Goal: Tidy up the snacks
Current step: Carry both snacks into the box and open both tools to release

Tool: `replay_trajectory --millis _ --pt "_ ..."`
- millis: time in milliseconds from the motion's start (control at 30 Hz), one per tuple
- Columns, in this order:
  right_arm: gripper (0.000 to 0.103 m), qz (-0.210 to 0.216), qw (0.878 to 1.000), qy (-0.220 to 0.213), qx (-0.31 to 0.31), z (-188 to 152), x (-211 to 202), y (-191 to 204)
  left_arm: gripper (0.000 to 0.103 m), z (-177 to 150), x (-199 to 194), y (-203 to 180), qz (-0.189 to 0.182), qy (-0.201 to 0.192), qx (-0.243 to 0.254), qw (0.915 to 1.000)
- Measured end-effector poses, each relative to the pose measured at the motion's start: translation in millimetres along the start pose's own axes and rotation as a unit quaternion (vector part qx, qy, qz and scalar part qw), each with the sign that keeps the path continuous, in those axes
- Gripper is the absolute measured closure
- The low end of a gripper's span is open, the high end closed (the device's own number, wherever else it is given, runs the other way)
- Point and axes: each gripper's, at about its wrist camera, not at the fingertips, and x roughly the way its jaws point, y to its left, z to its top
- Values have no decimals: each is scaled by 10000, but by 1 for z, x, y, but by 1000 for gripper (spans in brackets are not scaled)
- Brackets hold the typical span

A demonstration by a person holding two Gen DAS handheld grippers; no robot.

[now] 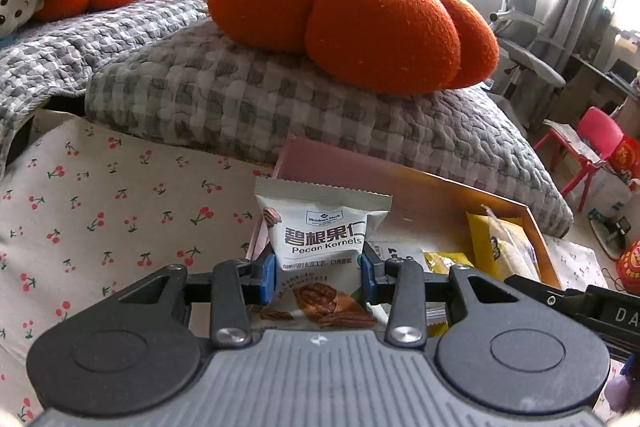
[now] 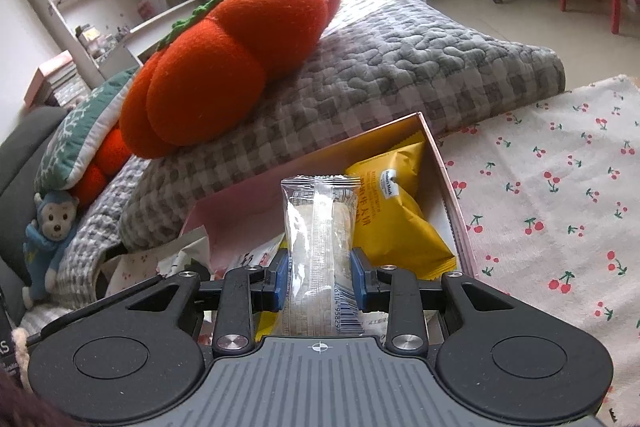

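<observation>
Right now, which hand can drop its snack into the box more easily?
Probably the right. Its fingers hold the clear packet over the box and the yellow packet; the pecan packet sits at the box's corner.

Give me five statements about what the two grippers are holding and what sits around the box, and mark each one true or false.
1. The left gripper is shut on a white pecan packet. True.
2. The right gripper is empty. False: it is shut on a clear wrapped snack.
3. A yellow packet lies inside the box. True.
4. The orange pumpkin cushion sits inside the box. False: it rests on the grey checked blanket behind the box.
5. The cloth under the box is plain white. False: it is printed with small red cherries.
</observation>
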Motion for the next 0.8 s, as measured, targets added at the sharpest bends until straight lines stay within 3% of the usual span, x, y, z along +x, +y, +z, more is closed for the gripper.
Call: replay_trajectory --millis 300,400,567,633,800 --pt "67 -9 10000 -10 -33 0 2 1 63 2 1 -4 -78 -12 3 10000" --pt "53 -13 10000 35 -35 2 -2 3 43 2 -5 -8 33 -76 157 9998" --pt "29 -28 10000 -2 -84 8 -26 9 25 5 -20 -13 25 -18 339 9994" --pt "24 -77 9999 -26 -100 10 -37 12 15 5 -29 -14 76 -28 372 9993" --pt "15 -172 9998 84 -46 7 -60 14 5 0 -54 -14 168 86 513 9985"
